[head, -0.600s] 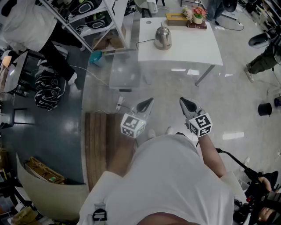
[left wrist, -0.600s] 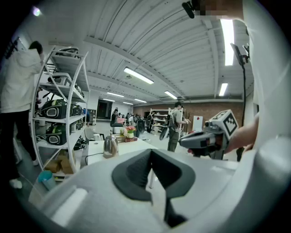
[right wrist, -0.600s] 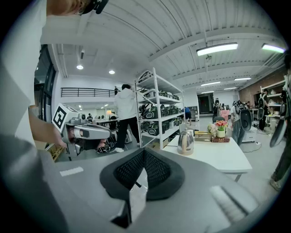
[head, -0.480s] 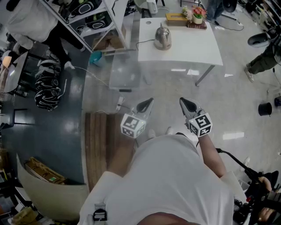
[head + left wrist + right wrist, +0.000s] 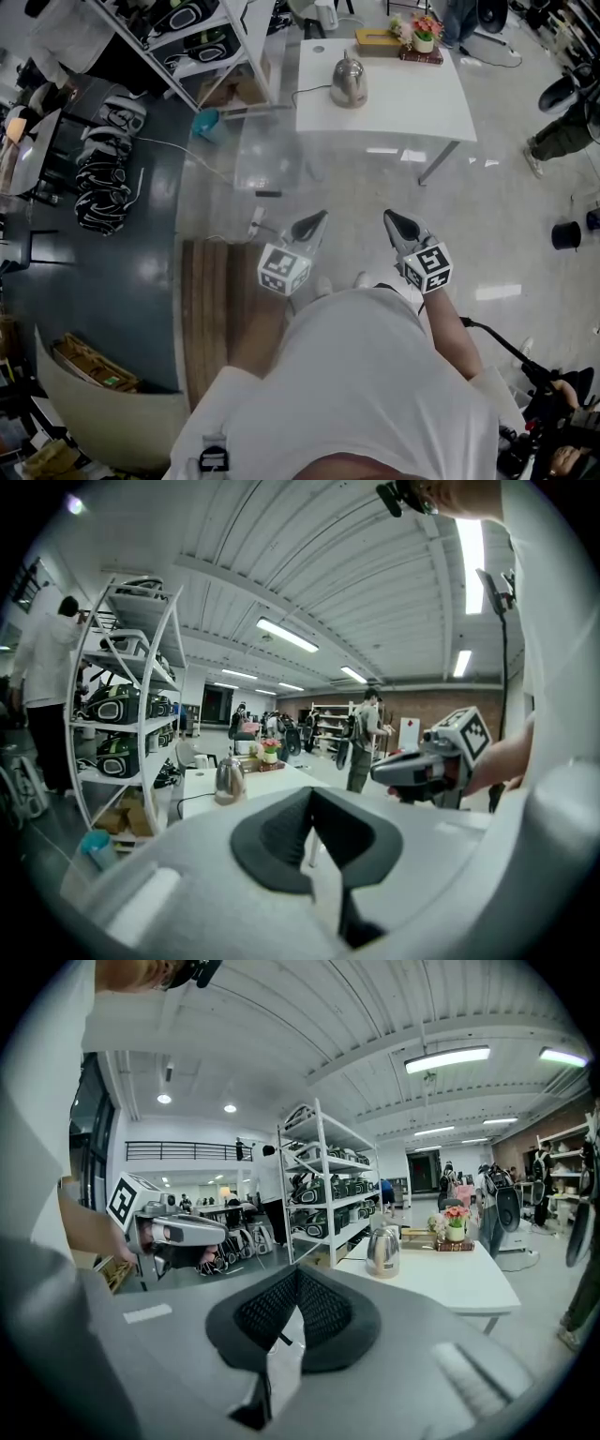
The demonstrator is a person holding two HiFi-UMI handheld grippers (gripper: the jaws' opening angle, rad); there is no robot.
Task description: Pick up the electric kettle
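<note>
The steel electric kettle (image 5: 348, 80) stands on the white table (image 5: 412, 112) far ahead of me, its cord running off the left edge. It also shows small in the left gripper view as the kettle (image 5: 228, 781) and in the right gripper view as the kettle (image 5: 382, 1252). My left gripper (image 5: 312, 223) and right gripper (image 5: 397, 223) are held side by side in front of my chest, well short of the table. Both point roughly at it. Each has its jaws closed together with nothing between them.
A white shelf rack (image 5: 202, 37) with bags stands left of the table, a teal bucket (image 5: 205, 122) at its foot. A flower pot (image 5: 424, 36), a wooden box and books sit at the table's far edge. Black bags (image 5: 101, 187) lie left; a person's leg (image 5: 561, 131) is at right.
The person in white near the shelf rack at upper left has walked out of the head view. Both grippers have stayed where they were.
</note>
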